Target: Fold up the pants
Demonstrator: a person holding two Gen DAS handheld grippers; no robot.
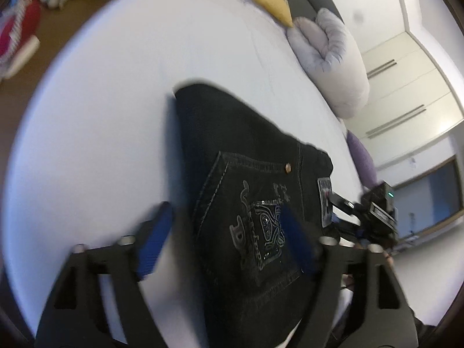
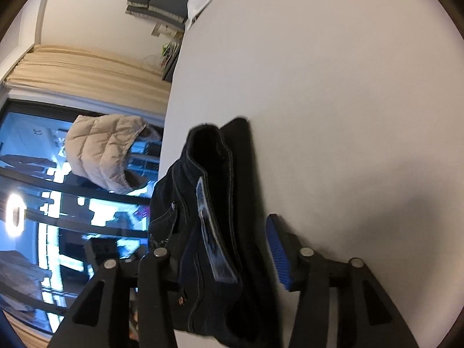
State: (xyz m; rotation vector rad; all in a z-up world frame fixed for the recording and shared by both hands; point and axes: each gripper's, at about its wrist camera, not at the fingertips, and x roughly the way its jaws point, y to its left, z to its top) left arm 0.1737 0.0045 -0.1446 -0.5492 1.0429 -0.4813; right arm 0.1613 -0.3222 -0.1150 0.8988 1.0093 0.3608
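Dark denim pants (image 1: 246,179) lie folded on the white bed (image 1: 116,116), back pocket with embroidery facing up. My left gripper (image 1: 226,237) is open, its blue pads either side of the folded pants' near end, one pad (image 1: 153,240) on the sheet, one over the pocket. In the right wrist view the pants (image 2: 220,217) show edge on as a stack, waistband label visible. My right gripper (image 2: 232,252) is open around the stack, right blue pad (image 2: 278,252) on the sheet; the left pad is hidden behind denim. The right gripper shows in the left wrist view (image 1: 374,211).
Pillows (image 1: 330,61) and a yellow cushion (image 1: 272,0) lie along the bed's far edge, by white wardrobes (image 1: 406,87). A beige padded jacket (image 2: 104,150) hangs by a dark window (image 2: 43,188). The bed's edge (image 2: 171,116) runs left of the pants.
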